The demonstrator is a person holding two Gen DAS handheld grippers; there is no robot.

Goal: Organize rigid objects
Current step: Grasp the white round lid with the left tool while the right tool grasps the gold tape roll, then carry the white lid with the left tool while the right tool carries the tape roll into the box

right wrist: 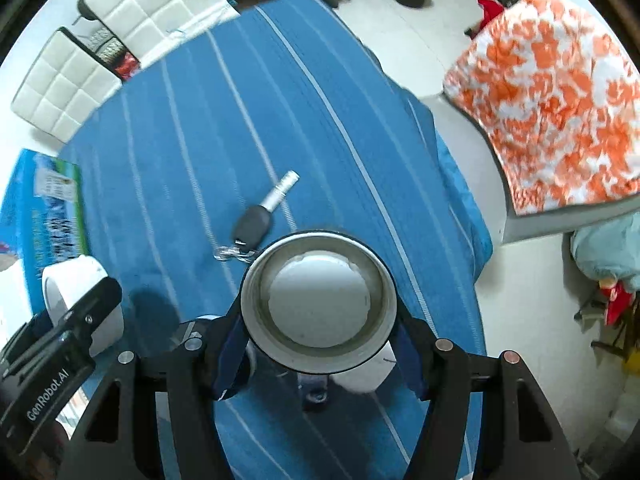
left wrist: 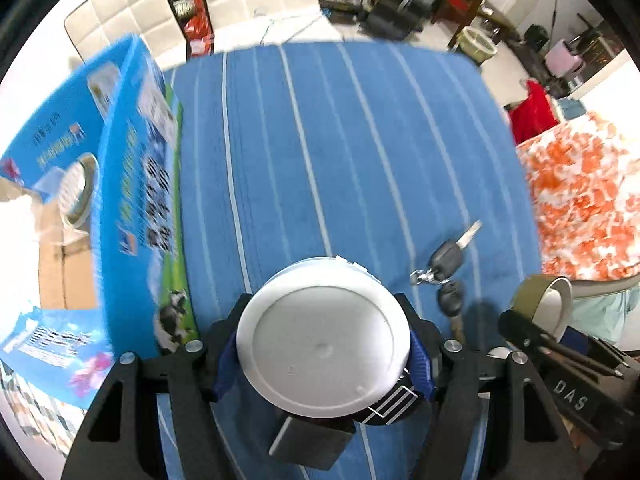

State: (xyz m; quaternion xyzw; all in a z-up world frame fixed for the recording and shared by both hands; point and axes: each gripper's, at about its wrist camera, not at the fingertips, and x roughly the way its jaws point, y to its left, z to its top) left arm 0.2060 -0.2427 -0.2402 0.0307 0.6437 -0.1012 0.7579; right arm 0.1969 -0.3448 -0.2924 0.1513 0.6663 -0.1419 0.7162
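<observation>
A white round container (left wrist: 323,344) is clamped in the left claw (left wrist: 323,354); the right claw (right wrist: 319,330) grips a tape roll (right wrist: 319,304), a car key (right wrist: 256,222) just ahead of it.

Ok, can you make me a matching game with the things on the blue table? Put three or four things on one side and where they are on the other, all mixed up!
Things:
1. white round container
2. tape roll
3. car key
4. blue box

Places:
A. lying loose on the striped cloth
B. held in the right gripper
C. at the table's left edge
D. held in the left gripper

Pairs: 1-D, 2-B, 3-A, 4-C
</observation>
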